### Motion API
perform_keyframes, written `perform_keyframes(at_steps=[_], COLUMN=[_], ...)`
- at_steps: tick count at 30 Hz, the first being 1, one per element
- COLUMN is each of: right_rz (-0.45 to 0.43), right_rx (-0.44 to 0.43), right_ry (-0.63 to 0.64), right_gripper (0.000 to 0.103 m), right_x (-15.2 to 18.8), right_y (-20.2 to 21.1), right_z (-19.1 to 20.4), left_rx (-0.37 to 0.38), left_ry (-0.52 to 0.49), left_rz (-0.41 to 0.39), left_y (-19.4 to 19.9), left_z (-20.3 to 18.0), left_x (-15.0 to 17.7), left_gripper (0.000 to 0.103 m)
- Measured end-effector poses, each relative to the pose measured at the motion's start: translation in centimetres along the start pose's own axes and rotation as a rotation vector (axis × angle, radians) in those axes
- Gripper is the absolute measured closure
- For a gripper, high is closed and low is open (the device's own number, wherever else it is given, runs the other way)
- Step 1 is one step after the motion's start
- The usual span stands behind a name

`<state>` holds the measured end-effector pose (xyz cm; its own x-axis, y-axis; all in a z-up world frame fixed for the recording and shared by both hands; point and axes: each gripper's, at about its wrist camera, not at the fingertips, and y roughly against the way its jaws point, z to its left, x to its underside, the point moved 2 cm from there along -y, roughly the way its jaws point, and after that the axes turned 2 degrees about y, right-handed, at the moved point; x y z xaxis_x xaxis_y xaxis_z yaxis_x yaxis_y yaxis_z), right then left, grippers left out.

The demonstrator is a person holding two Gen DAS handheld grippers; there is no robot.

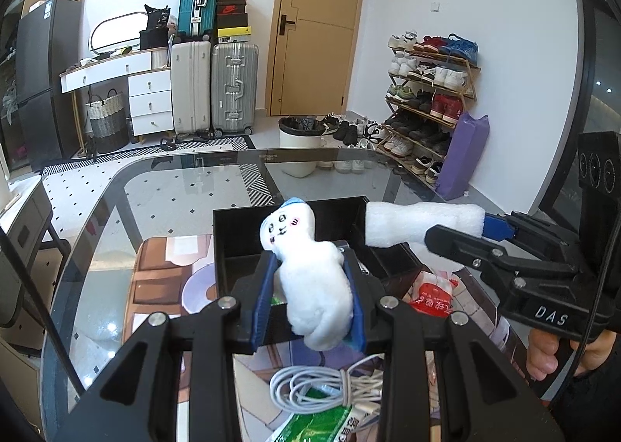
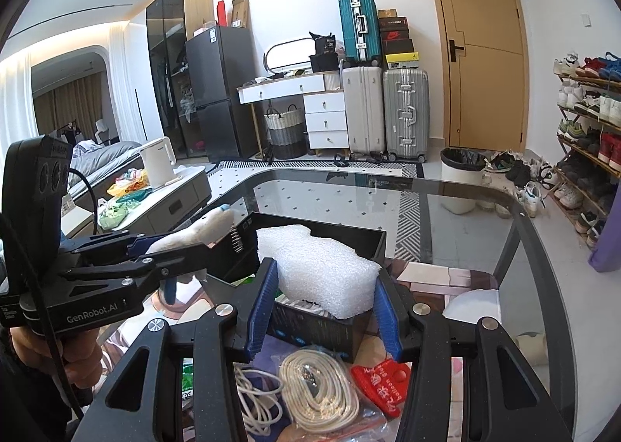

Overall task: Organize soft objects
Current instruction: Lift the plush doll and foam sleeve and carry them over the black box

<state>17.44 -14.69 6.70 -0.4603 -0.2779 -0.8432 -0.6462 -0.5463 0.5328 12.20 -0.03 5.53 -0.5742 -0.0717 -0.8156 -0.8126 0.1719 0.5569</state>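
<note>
My left gripper (image 1: 310, 298) is shut on a white plush toy (image 1: 306, 267) with a drawn face and blue cap, held above the near edge of a black open box (image 1: 240, 228). My right gripper (image 2: 324, 302) is shut on a white foam block (image 2: 314, 267), held over the same box (image 2: 349, 238). In the left wrist view the right gripper (image 1: 458, 236) comes in from the right with the foam (image 1: 419, 222) above the box's right side. In the right wrist view the left gripper (image 2: 170, 247) holds the plush (image 2: 202, 228) at the box's left.
The box stands on a glass table (image 1: 174, 185) over a patterned mat (image 1: 163, 267). Coiled white cables (image 1: 322, 387), a green packet (image 1: 322, 422) and a red-printed packet (image 1: 432, 294) lie near me. A beige coiled cord (image 2: 318, 383) and red tag (image 2: 382, 380) lie in front.
</note>
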Motion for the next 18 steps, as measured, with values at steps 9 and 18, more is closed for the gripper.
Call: perform_keyframes(at_steps=[9, 18], right_rz=[0.037, 0.064], right_rx=[0.006, 0.026], right_ry=[0.003, 0.019], right_gripper=[0.055, 0.055], right_x=[0.1, 0.2], right_y=[-2.4, -4.5], right_z=[-0.3, -0.2], left_rx=[-0.003, -0.017], left_ry=[0.016, 0.011], left_rz=[0.017, 0.04], left_y=[-1.8, -3.2], left_z=[0.7, 1.1], left_x=[-0.1, -0.1], left_gripper=[0.071, 0.071])
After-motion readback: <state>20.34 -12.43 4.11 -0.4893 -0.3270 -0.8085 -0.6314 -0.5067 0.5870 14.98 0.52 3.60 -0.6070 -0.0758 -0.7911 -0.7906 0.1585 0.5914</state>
